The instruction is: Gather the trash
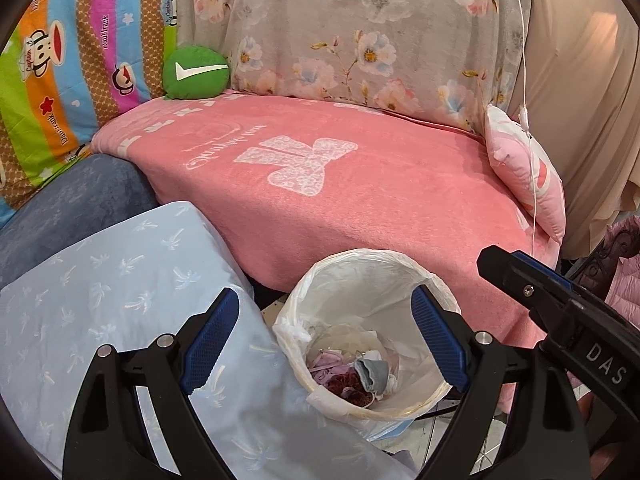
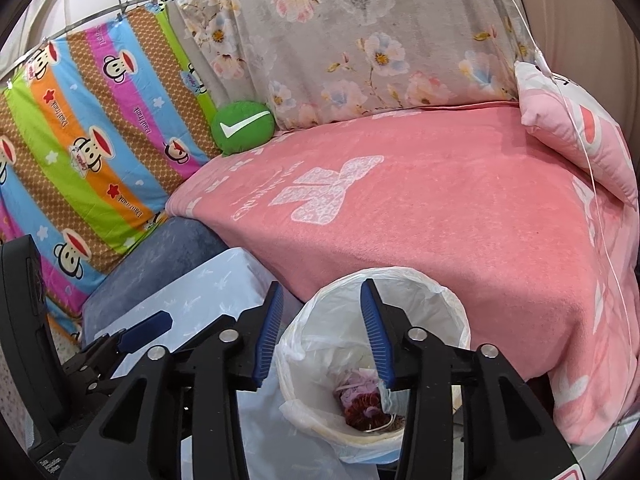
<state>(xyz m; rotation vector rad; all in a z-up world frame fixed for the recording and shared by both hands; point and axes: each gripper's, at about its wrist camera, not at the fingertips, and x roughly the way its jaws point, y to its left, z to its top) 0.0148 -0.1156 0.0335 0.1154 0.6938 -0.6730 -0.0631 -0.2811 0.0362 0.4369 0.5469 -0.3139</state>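
Observation:
A white bin point(image 1: 360, 276) lined with a thin plastic bag stands on the floor against a pink-covered seat. At its bottom lies trash point(image 1: 352, 376): crumpled lilac and grey bits and something dark red. My left gripper point(image 1: 326, 340) hangs above the bin, open wide, nothing between its blue pads. In the right wrist view the same bin point(image 2: 424, 304) and trash point(image 2: 362, 396) sit under my right gripper point(image 2: 323, 336), whose jaws stand partly apart and empty. Each gripper shows at the edge of the other's view: the right one point(image 1: 524, 276), the left one point(image 2: 144, 332).
A pink blanket point(image 1: 360, 184) covers the seat behind the bin. A light blue pillow point(image 1: 120, 300) lies left of the bin, touching it. A green round cushion point(image 1: 196, 74), a pink pillow point(image 1: 524, 176) and a hanging white cord point(image 1: 530, 152) sit farther back.

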